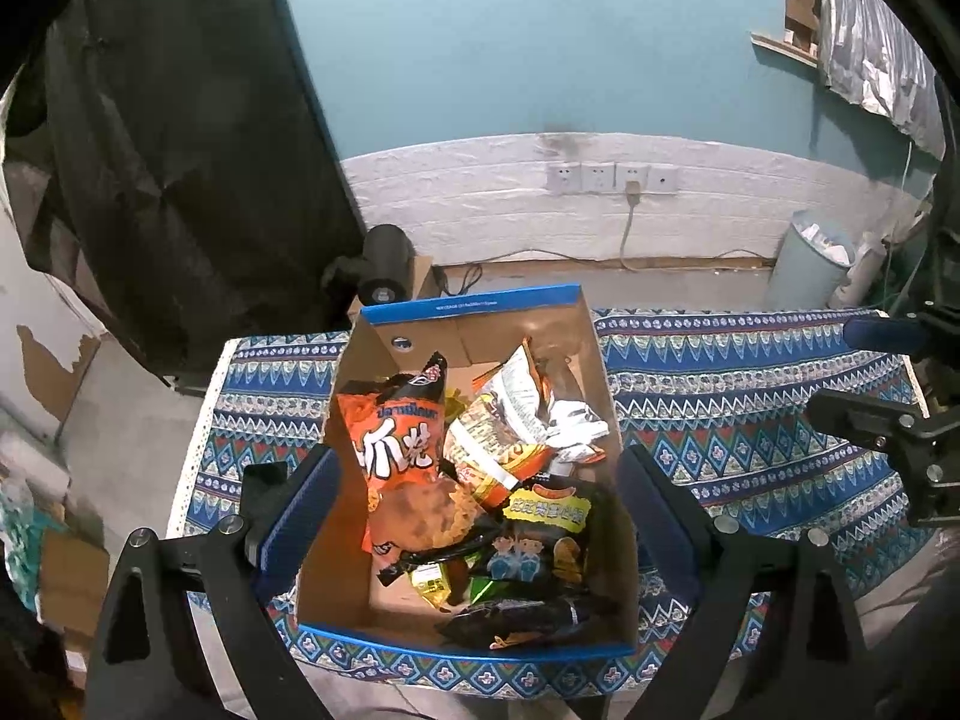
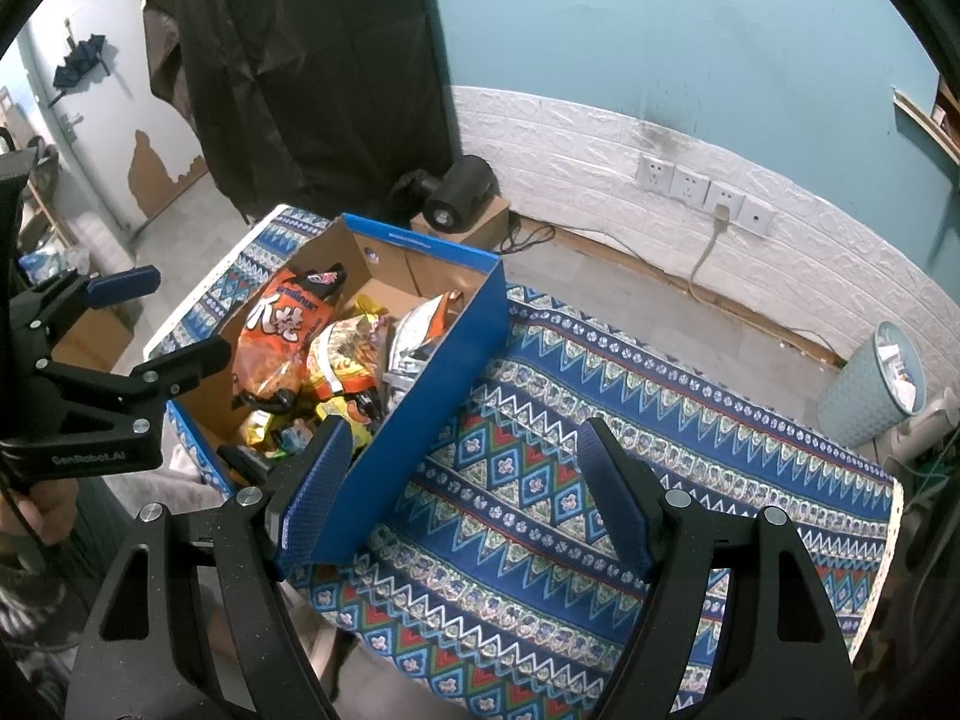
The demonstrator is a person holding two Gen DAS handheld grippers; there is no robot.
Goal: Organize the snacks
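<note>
At the bottom of the left wrist view the left tongs (image 1: 474, 516) stand spread wide, their blue-padded fingers (image 1: 300, 516) on either side of the cardboard box (image 1: 336, 576); whether the pads touch its walls cannot be told, and the lower parts of the tongs are cut off by the frame edge. In the right wrist view the right tongs (image 2: 465, 498) are also spread, empty, over the patterned cloth (image 2: 660, 420) on the surface. The left pad (image 2: 315, 492) overlaps the box's blue outer wall (image 2: 432, 372) in the picture; contact cannot be judged.

The box sits on the cloth at centre frame in the left view and left of centre in the right view. Inside it the snacks are heaped. Nearest lies a dark packet (image 1: 528, 618), partly shadowed, with small green and yellow sachets (image 1: 432, 582) half buried beside it. Above that is a black bag with cartoon figures (image 1: 540, 540), then an orange bag (image 1: 402, 438) standing against the left wall, and a crumpled orange-and-white printed bag (image 1: 510, 414) toward the back. Their labels are too small or creased to read fully.

At the left edge of the right view a hand (image 2: 30, 516) grips the other tool's handle, mostly cut off. Farther back stand a black cylindrical device (image 2: 459, 195), wall sockets (image 2: 702, 186) with one plug in, and a pale bin (image 2: 870, 384) at the right.
</note>
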